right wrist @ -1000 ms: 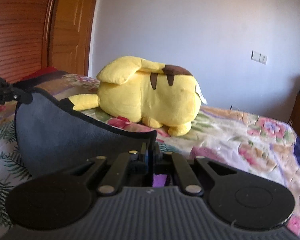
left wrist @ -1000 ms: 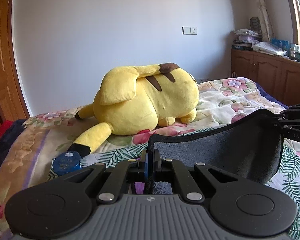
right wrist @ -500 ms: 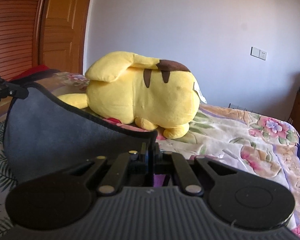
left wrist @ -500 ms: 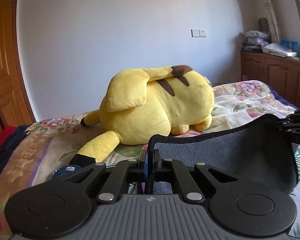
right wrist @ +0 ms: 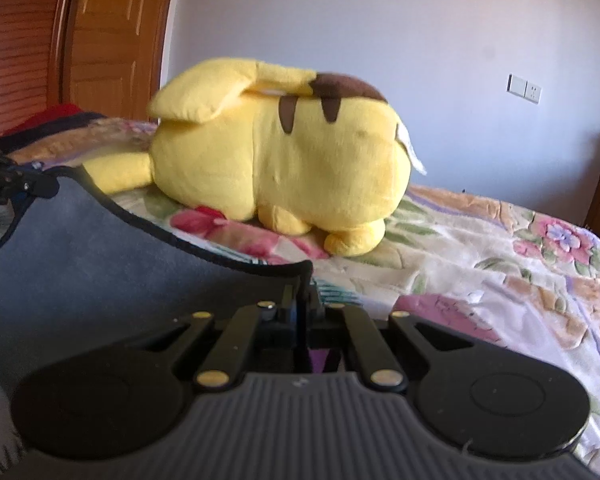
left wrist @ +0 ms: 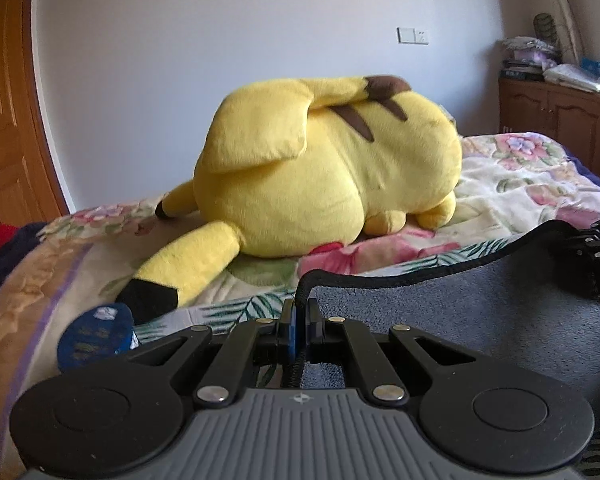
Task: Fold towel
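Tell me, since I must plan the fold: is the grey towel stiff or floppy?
Probably floppy: the towel sags between the left gripper and right gripper, each shut on a corner. Likely light, since those pinches alone hold it. Its napped surface probably resists slipping.

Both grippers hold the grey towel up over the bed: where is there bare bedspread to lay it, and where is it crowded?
Open bedspread lies right of the yellow plush, toward the wooden cabinet. The narrow strip between the plush and the grey towel is tight. Left of the left gripper, the plush's black-tipped ear and a blue round object crowd the bed. Right gripper grips the far corner.
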`<state>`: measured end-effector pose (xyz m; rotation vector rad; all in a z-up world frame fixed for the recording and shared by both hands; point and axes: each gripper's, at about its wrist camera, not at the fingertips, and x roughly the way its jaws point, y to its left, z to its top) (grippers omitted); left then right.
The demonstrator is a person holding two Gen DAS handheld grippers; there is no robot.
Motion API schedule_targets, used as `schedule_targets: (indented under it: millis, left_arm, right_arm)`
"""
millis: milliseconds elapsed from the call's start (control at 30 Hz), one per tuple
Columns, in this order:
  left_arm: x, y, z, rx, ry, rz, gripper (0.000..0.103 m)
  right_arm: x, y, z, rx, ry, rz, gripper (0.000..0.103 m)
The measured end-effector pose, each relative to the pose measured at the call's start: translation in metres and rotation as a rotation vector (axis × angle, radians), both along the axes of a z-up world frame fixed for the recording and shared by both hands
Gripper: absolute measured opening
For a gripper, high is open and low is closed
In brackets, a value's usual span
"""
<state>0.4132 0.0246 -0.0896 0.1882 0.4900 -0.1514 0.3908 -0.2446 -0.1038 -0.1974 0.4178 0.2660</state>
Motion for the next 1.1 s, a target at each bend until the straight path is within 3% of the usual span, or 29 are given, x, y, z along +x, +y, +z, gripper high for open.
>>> schedule_targets:
  millis: [167,367,467,500,533,567,600,633,667,767,933,1100]
  left_arm:
    - [0.007,-0.002,-0.010,0.010,0.017,0.010,0.004]
    - [0.014,-0.003,-0.015,0.011,0.027,0.016,0.005]
    - [0.019,-0.003,-0.020,0.015,0.066,0.025,0.013]
    - [0.019,-0.003,-0.022,0.019,0.078,0.029,0.019]
    - [0.017,-0.003,-0.024,0.023,0.077,0.029,0.031]
    - [0.015,-0.003,-0.025,0.019,0.073,0.027,0.046]
    - [0.013,-0.002,-0.025,0.013,0.074,0.027,0.055]
    - [0.011,-0.002,-0.026,0.008,0.079,0.033,0.073]
    - [0.008,-0.003,-0.025,0.005,0.086,0.046,0.080]
    - [-0.008,-0.006,-0.020,-0.014,0.074,0.032,0.087]
    - [-0.035,-0.013,-0.008,-0.022,0.082,0.005,0.090]
    - [-0.063,-0.019,0.007,-0.038,0.094,-0.005,0.094]
  right_arm:
    - [0.008,0.001,-0.010,-0.006,0.024,-0.001,0.004]
    - [0.015,-0.005,-0.014,0.063,0.058,-0.019,0.004]
    - [0.020,-0.003,-0.019,0.049,0.084,-0.023,0.005]
    - [0.021,-0.002,-0.020,0.045,0.089,-0.028,0.009]
    - [0.022,-0.001,-0.021,0.041,0.096,-0.026,0.014]
    - [0.022,-0.002,-0.021,0.040,0.099,-0.023,0.030]
    - [0.020,-0.002,-0.021,0.040,0.097,-0.022,0.056]
    - [0.019,-0.003,-0.020,0.043,0.091,-0.022,0.066]
    - [0.016,-0.004,-0.019,0.050,0.082,-0.022,0.071]
    - [0.009,-0.008,-0.014,0.076,0.092,-0.012,0.072]
    - [-0.011,-0.011,-0.001,0.104,0.087,-0.003,0.077]
    - [-0.036,-0.013,0.014,0.134,0.093,0.001,0.097]
